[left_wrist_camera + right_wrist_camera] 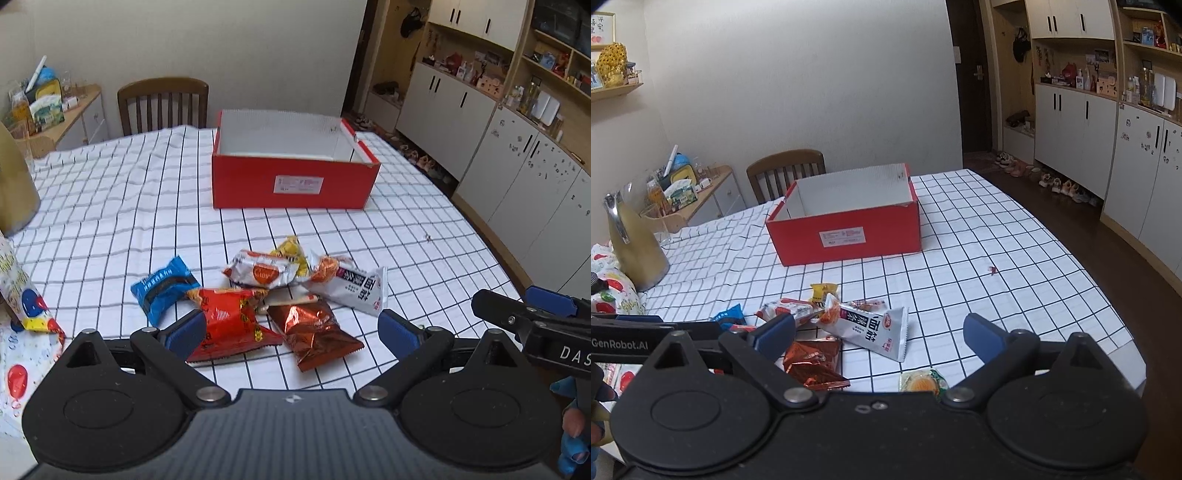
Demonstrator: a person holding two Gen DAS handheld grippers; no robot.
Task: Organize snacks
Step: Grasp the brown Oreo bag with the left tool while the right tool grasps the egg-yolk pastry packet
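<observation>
Blue-padded fingers of the left hand-held gripper [291,332] stand wide apart and grip nothing. Between them, resting on the surface [110,206], lie a red snack packet [229,325] against the left finger and a copper-brown foil packet [314,336] just right of it. Ahead of these sit a blue wrapped biscuit [162,288] to the left, a white-and-orange wrapped cake [258,273] in the middle, a yellow packet [291,251] partly hidden behind it, and a white packet with black lettering [351,288] to the right. All six items overlap or touch in one loose pile.

The right hand-held gripper [881,338] is likewise spread fully, nothing between its fingers. The white lettered packet lies just ahead of its span; the copper-brown packet sits by its left finger. A small clear wrapper with an orange centre [921,382] lies close under the gripper body, apart from the pile.

Further ahead of both grippers, well apart from the pile, stands an open red cardboard box [295,184] with a white interior and a white label on its near wall; no contents show inside. A small red scrap [993,270] lies on the checked cloth to the right. A brass-coloured kettle [635,251] stands at the far left of the surface, with a balloon-print bag [26,314] nearer on that side. A wooden chair [162,103] stands beyond the box.
</observation>
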